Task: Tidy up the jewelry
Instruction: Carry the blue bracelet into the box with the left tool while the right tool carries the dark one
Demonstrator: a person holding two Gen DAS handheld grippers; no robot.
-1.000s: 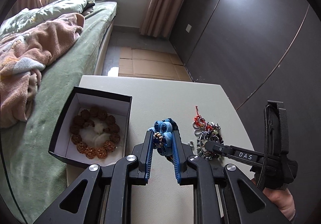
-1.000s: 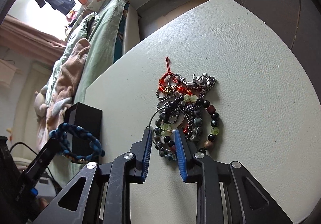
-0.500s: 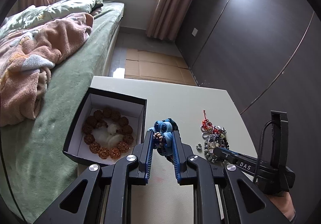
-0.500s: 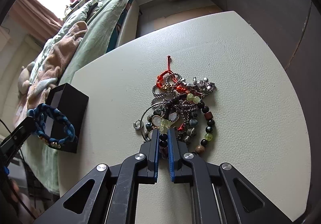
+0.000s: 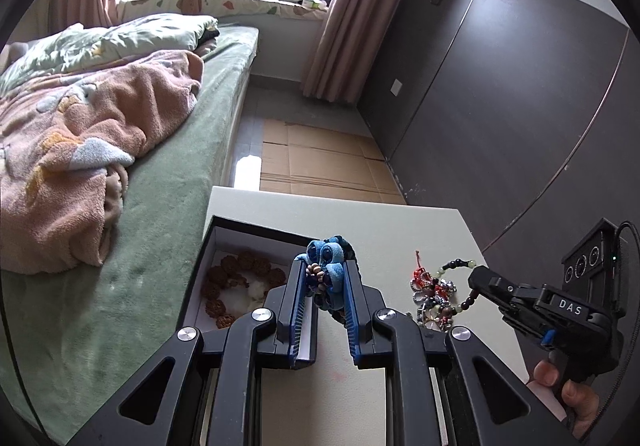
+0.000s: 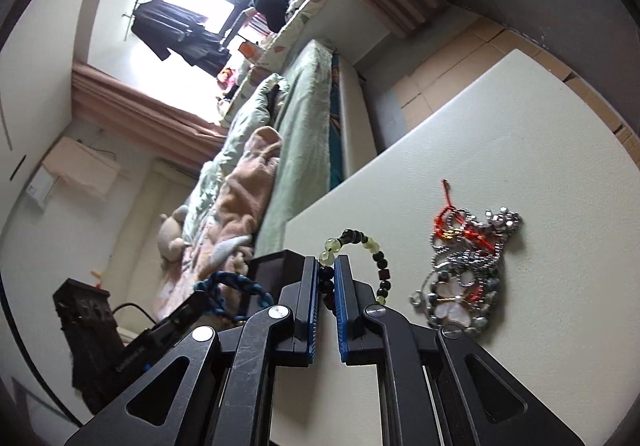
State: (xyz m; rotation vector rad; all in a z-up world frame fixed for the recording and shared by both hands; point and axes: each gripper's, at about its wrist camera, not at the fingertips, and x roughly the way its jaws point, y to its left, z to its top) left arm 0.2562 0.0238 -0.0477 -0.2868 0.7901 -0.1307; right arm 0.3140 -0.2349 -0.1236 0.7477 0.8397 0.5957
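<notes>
Beside the bed, a white tabletop [image 6: 520, 150] carries the tangled jewelry pile [image 6: 468, 270]. Right gripper [image 6: 327, 278] is clamped on a beaded bracelet [image 6: 374, 250]; lift it slowly so no chains snag. Left gripper [image 5: 325, 282] pinches a blue braided bracelet [image 5: 326, 258] by the black box [image 5: 208, 246].

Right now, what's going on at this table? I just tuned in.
A person is sorting jewelry with two handheld grippers. The left gripper is shut on a blue braided bracelet, held by the open black box containing a brown bead bracelet. The right gripper is shut on a black-and-green beaded bracelet, lifted clear of the tangled pile on the table.
</notes>
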